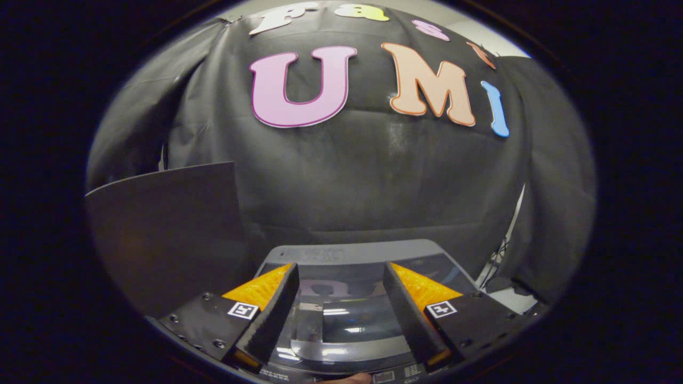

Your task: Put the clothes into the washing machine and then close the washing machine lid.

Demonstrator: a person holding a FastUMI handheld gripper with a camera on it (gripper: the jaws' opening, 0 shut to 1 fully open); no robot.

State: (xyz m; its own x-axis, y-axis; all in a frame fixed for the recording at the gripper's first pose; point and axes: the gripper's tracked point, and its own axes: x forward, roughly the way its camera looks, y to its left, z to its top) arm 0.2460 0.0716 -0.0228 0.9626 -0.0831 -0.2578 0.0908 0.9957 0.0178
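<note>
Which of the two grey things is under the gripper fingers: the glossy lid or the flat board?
The glossy washing machine lid, beneath the open gripper; the matte board stands beside it.

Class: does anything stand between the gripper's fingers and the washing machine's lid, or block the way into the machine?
Nothing visible lies between the open gripper and the glass lid just below its fingers. The lid itself looks shut over the washing machine, so it would block anything going in.

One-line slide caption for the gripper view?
Open gripper hovers above the washing machine, whose glossy lid lies closed between the fingers.
</note>
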